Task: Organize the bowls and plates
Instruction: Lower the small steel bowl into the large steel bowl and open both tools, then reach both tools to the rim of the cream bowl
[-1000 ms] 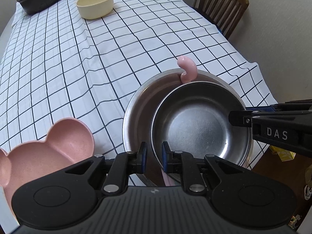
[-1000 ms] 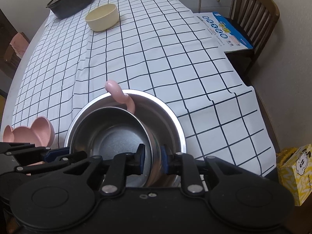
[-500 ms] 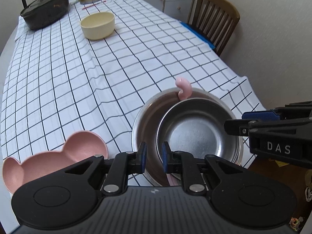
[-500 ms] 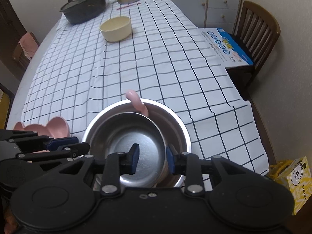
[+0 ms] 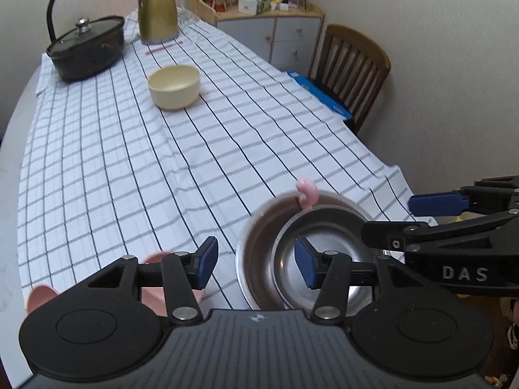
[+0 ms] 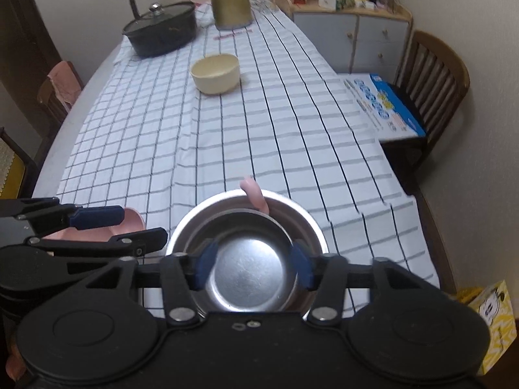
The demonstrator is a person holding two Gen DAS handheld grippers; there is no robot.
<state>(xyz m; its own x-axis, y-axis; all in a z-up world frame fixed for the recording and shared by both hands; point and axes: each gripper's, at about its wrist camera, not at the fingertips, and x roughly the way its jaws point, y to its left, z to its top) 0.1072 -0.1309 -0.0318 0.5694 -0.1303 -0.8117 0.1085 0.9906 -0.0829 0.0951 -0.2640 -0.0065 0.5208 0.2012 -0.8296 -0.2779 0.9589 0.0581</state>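
A small steel bowl (image 6: 253, 269) sits nested inside a larger steel bowl (image 6: 292, 209) near the table's front edge. A pink curved handle (image 6: 256, 194) sticks up at their far rim. My right gripper (image 6: 253, 265) hangs above the small bowl with its jaws opening; the blue pads are clear of the steel. My left gripper (image 5: 256, 262) hovers over the large bowl's (image 5: 256, 249) left rim. Its jaws are opening too, with nothing pressed. A pink bear-shaped bowl (image 6: 129, 223) lies to the left, partly hidden. A cream bowl (image 5: 173, 86) stands far up the table.
At the table's far end stand a black lidded pot (image 5: 86, 47), a gold jug (image 5: 157, 9) and a lamp. A wooden chair (image 5: 350, 64) with a blue box (image 6: 382, 103) is on the right. A yellow tissue box (image 6: 493, 317) sits on the floor.
Both grippers were shut on the small steel bowl's rim. They have since opened, let it go inside the large bowl, and risen away from it.
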